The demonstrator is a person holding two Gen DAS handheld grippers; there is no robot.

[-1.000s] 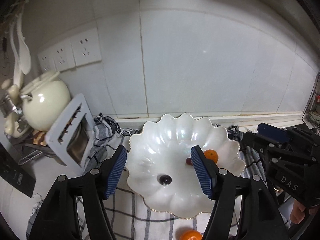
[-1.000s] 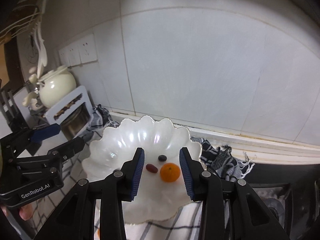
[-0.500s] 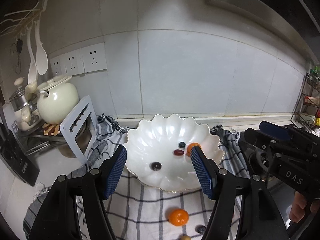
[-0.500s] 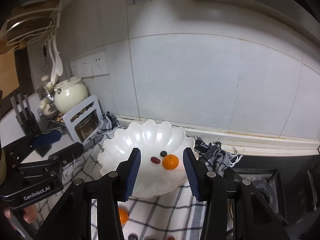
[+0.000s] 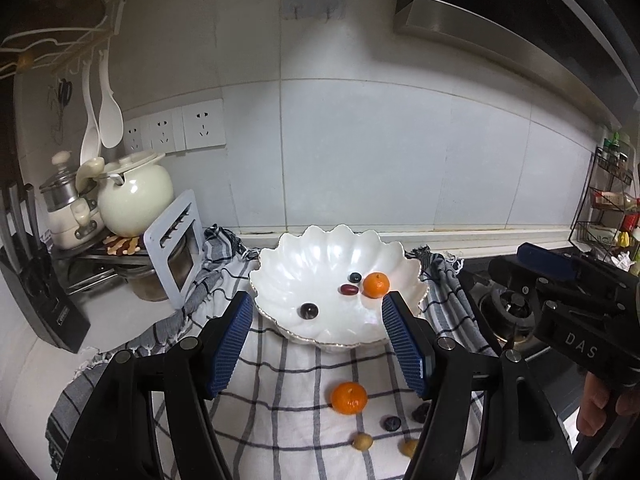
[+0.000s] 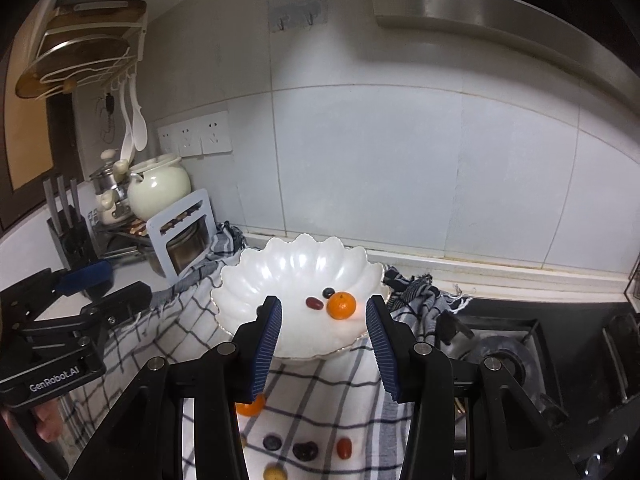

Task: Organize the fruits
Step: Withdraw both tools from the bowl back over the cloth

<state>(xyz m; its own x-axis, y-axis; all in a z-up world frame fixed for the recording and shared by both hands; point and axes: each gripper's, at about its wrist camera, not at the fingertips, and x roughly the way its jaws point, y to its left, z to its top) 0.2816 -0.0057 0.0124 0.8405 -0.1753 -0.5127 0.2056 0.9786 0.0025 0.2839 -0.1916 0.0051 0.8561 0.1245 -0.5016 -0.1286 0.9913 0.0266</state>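
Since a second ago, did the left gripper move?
Yes. The left gripper has pulled back from the white bowl: the bowl looks smaller and farther, and fruit on the checked cloth now shows.

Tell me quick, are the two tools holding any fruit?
Left tool: open, holding nothing.
Right tool: open, holding nothing.

Glossy pearly bowl (image 5: 328, 248) on matt checked cloth (image 5: 288, 380); ribbed fingers (image 5: 230, 344).
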